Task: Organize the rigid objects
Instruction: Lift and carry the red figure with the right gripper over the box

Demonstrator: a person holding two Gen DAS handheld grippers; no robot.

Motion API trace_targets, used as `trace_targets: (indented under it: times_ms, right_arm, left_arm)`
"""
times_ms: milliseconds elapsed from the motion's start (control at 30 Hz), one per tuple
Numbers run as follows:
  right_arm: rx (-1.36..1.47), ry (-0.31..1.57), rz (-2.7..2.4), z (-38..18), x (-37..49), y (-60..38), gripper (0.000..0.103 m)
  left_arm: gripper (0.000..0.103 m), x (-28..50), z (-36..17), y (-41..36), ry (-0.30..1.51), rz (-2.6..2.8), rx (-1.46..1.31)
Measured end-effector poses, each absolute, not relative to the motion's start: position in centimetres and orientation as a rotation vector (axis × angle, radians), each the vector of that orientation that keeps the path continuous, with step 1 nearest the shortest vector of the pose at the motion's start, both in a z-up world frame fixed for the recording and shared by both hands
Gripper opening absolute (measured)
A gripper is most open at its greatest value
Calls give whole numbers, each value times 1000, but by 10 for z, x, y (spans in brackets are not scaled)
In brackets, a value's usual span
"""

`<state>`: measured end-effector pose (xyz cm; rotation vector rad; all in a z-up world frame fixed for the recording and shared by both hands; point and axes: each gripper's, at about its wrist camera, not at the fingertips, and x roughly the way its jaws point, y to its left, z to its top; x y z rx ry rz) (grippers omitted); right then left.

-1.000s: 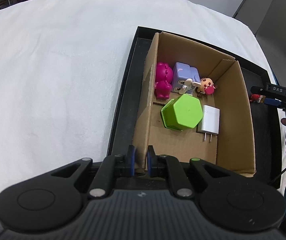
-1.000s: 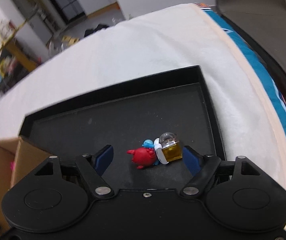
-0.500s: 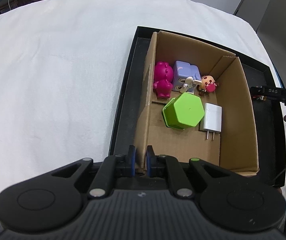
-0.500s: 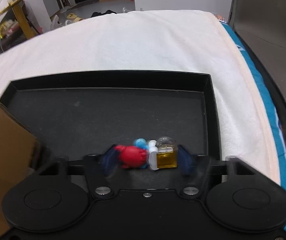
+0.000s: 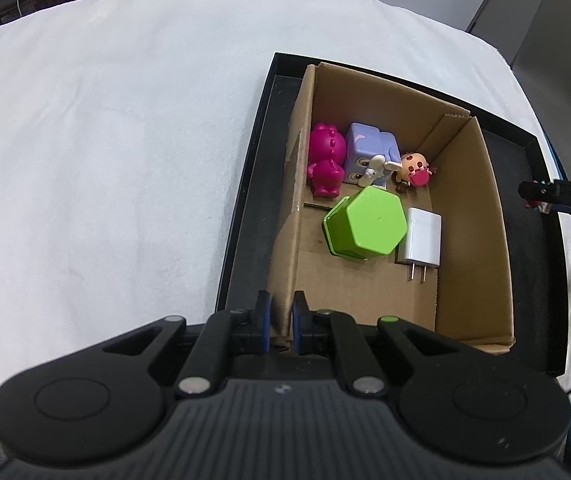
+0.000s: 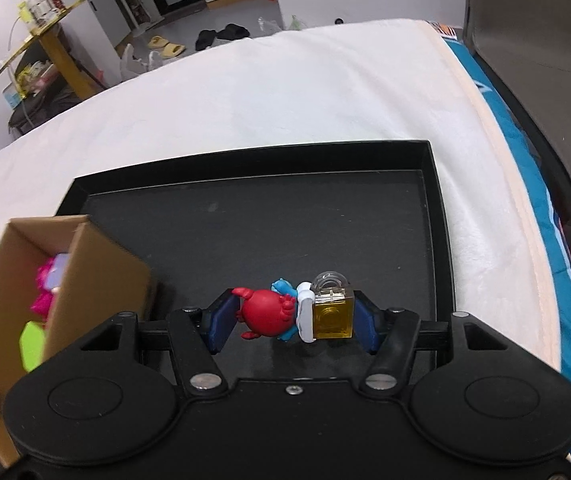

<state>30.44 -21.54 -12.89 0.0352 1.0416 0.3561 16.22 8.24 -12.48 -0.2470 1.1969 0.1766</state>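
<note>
A cardboard box [image 5: 473,216] stands in a black tray [image 5: 245,216]. It holds a magenta figure [image 5: 325,160], a purple cube toy [image 5: 369,152], a small doll [image 5: 413,170], a green hexagonal container [image 5: 369,224] and a white charger [image 5: 421,236]. My left gripper [image 5: 281,320] is shut on the box's near left wall. My right gripper [image 6: 293,316] is shut on a toy figure [image 6: 269,312] with a red ball body, blue parts and a yellow block [image 6: 331,310], held above the tray floor [image 6: 269,224], right of the box [image 6: 85,276].
The tray lies on a white cloth-covered table [image 5: 105,140]. In the left wrist view, the right gripper's finger [image 5: 561,196] shows at the right edge. A grey chair [image 6: 537,60] stands beyond the table's right side. A shelf and shoes sit on the floor at the back.
My right gripper closed on the toy figure and lifted it off the tray floor. My left gripper kept its hold on the box wall.
</note>
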Motion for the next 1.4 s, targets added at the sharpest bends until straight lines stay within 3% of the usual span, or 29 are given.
trace_targets:
  times_ms: [833,1400]
  right_arm:
    - [56,879,441,-46,253,-202,59]
    - [68,856,608,-30,235,-162,59]
  left_arm:
    - [10,165,-125,87,1245,71,-234]
    - [10,170,-127,85,1256,47,-205]
